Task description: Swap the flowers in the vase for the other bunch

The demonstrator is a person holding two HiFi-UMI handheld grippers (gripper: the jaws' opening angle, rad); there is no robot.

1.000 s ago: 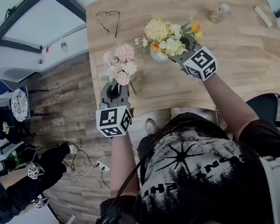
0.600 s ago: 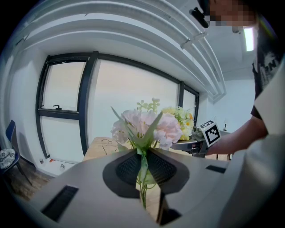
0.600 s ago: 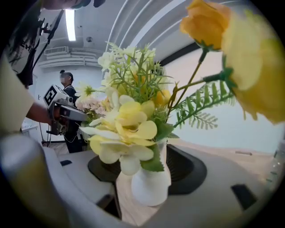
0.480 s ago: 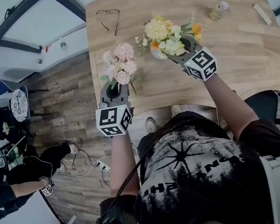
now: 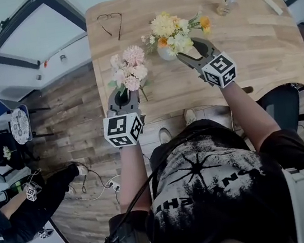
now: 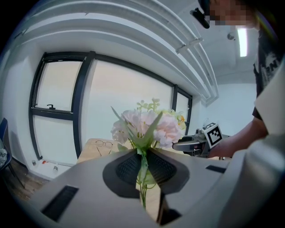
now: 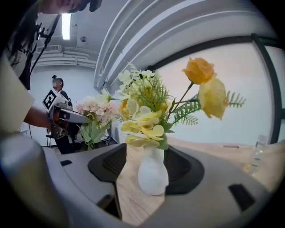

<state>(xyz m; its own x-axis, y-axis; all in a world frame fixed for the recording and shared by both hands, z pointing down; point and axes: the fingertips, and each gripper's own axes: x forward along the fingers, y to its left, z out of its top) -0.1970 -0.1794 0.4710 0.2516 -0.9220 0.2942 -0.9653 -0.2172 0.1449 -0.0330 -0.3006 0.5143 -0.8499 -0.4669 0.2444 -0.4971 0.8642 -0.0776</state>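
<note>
The right claw is released. Its jaws stand wide apart with the white vase between them, and bare wood shows between the vase and one pad, so nothing is clamped yet. The left claw is clenched on the thin green stems of the pink bunch, which stands upright just above its jaws, off to the right claw's left.

The desk lies under the right claw and carries the vase. The yellow bunch sits in that vase, its blooms spreading above and beyond the right claw's jaws.

The step in hand looks like getting the old bunch out. As the jaws now bracket the vase body, closing here would take the vase, not the flowers. To draw out the bunch, the claw would do better to rise to the stems just above the neck, close gently and lift straight up. The vase looks small and light, so it may tip or ride up with the stems. Keep the pink bunch upright and close by the right claw, ready to go in.

The glasses and a small bottle lie well beyond both claws, out of the way.
</note>
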